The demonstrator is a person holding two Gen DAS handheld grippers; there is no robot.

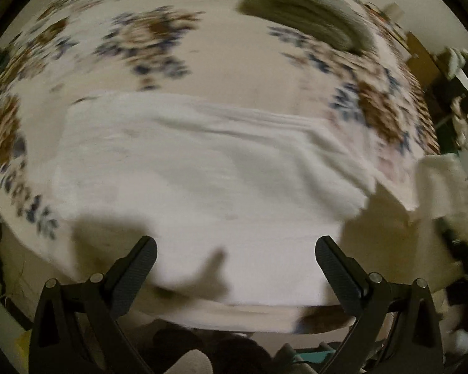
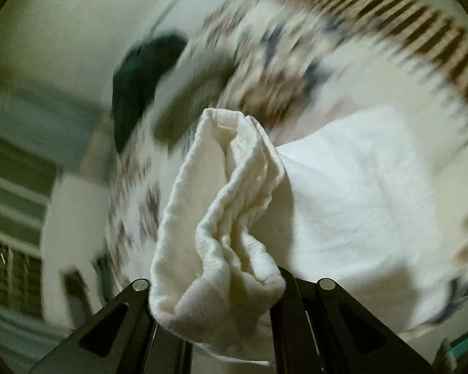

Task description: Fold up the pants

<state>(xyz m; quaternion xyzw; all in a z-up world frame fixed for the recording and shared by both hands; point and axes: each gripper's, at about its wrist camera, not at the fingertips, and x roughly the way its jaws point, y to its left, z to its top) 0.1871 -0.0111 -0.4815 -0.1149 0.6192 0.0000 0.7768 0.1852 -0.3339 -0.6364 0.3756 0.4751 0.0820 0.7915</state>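
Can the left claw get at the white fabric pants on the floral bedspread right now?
Probably yes: the left claw is open and empty above the white fabric pants, nothing between them.

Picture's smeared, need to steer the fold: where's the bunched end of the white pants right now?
In the right wrist view it is pinched in the right gripper, a ribbed bunched end lifted above the floral bedspread; the rest of the white pants lies spread there.

Pants (image 2: 221, 218): white ribbed matt cloth. Bedspread (image 1: 146, 40): floral printed fabric. Finger pads (image 1: 134, 277): black textured rubber.
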